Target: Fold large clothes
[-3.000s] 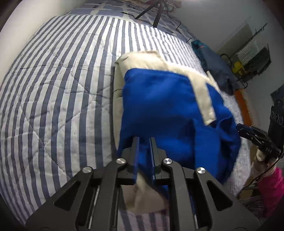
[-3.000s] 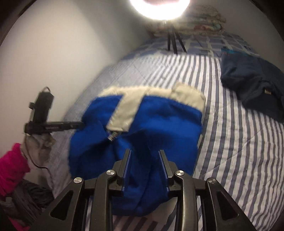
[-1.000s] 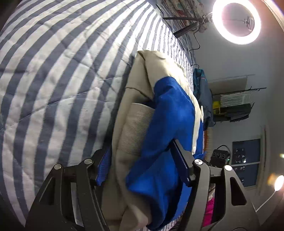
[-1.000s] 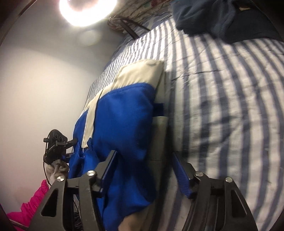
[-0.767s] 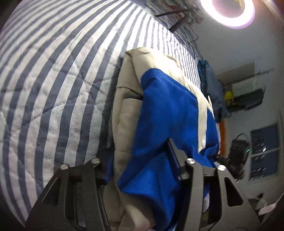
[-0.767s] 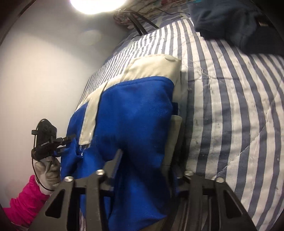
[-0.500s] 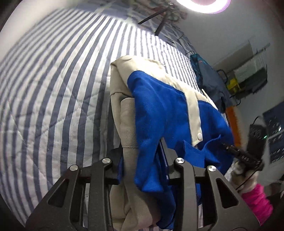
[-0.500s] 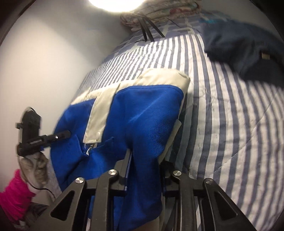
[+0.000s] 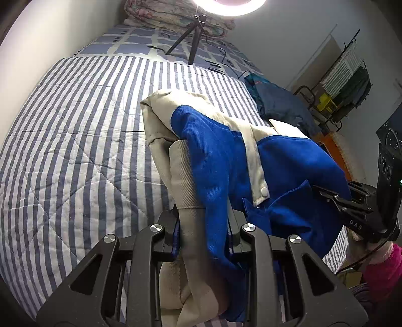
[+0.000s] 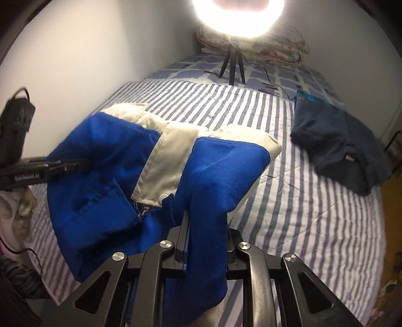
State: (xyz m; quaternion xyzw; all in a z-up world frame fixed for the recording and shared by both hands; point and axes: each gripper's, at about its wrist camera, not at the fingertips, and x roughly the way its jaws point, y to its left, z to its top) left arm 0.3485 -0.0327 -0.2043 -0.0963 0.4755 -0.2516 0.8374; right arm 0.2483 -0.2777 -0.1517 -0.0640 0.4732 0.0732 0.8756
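the jacket [image 9: 221, 161] fills the middle and lower part of the left wrist view, lying on the quilt [image 9: 75, 140], which spreads across the left half of the frame. a bunched fold of it sits between the left gripper [image 9: 203, 226] fingers at the bottom centre. the right gripper [image 9: 351, 201] enters from the right edge, touching the jacket's right side. a second garment [image 9: 279, 105] lies on the quilt at upper right, behind the jacket. a tripod [image 9: 193, 37] stands at top centre, before the folded bedding [image 9: 173, 17].
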